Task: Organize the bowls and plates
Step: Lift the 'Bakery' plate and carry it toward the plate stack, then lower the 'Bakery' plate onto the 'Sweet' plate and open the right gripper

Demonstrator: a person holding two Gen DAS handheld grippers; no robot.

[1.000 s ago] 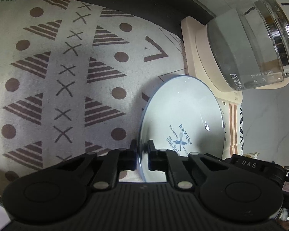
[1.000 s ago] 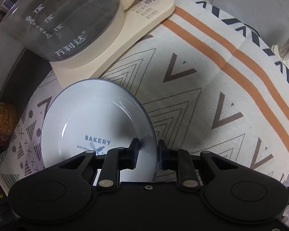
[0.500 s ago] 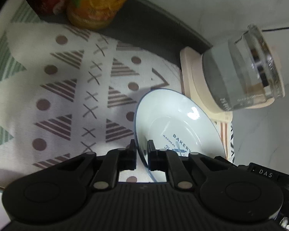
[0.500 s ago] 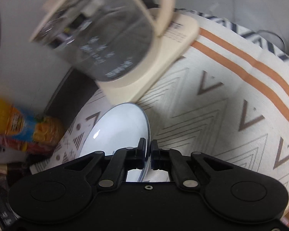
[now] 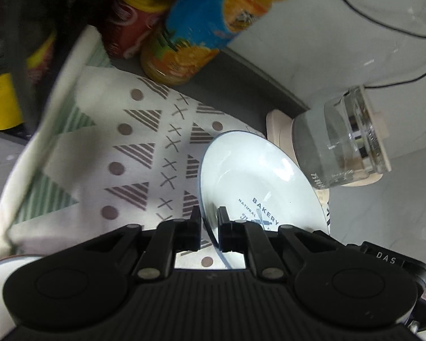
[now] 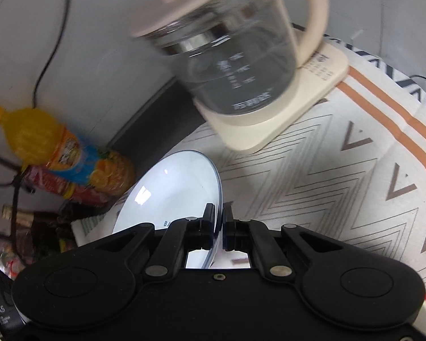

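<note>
Left wrist view: your left gripper (image 5: 208,221) is clamping the plate (image 5: 255,182) rim above the cloth (image 5: 99,153). Your right gripper (image 6: 218,221) is gripping its opposite rim, near the kettle (image 6: 235,65).

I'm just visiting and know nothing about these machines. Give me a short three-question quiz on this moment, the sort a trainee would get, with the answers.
1. True or false: both grippers are clamped on the rim of the same pale blue round plate printed "BAKERY".
2. Multiple choice: the clear glass kettle with a cream handle stands on A) a cream square base, B) the plate, C) bare cloth.
3. Fill in: behind the patterned tablecloth stands an orange juice ____ with a blue label.

Key: 1 true: the left gripper and the right gripper pinch opposite edges. 2 A. 3 bottle.
</note>
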